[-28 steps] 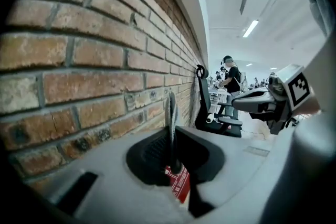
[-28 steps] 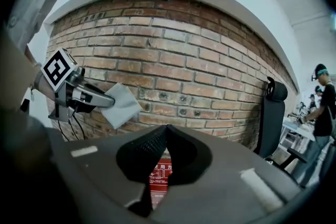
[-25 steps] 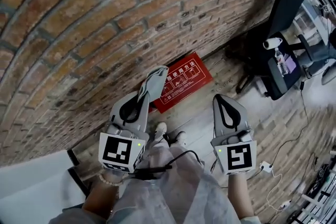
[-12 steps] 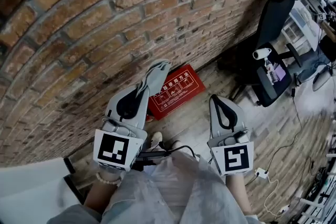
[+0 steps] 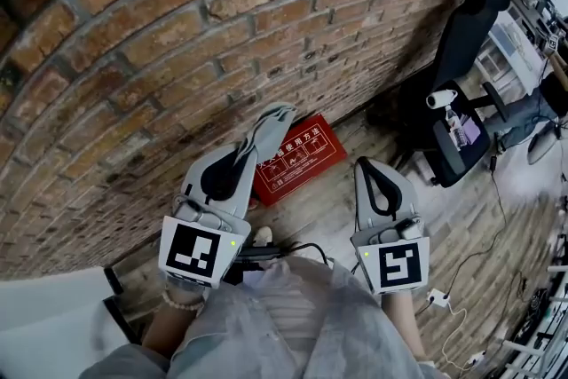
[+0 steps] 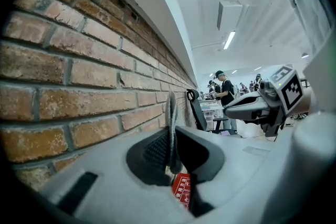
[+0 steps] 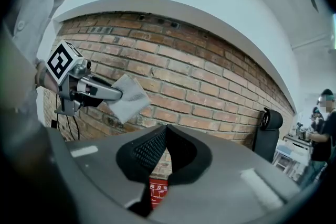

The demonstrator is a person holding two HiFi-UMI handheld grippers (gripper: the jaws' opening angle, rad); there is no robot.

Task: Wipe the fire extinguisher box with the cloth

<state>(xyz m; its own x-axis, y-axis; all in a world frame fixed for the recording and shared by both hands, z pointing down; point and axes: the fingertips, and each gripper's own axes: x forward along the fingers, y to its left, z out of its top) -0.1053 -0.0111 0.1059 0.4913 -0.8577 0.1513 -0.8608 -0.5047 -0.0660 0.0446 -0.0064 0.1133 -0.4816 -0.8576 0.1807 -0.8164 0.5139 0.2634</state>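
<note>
Head view shows the soft grey cloth [image 5: 269, 124] pinched in the left gripper [image 5: 243, 157], well apart from the flat red fire extinguisher box [image 5: 300, 157] on the floor by the brick wall [image 5: 177, 40], while the right gripper [image 5: 373, 171] is closed on nothing, so wiping looks not yet begun.

This looks like an open-plan office or lab workspace. A bare brick wall [image 5: 222, 22] runs along a wood-plank floor [image 5: 479, 217], and a black swivel office chair [image 5: 466, 40] stands beside it. A white plug adapter [image 5: 439, 296] lies cabled on the boards. Strip lights [image 6: 229, 39] line the white ceiling, and people [image 6: 224, 89] stand at desks farther down the room.
</note>
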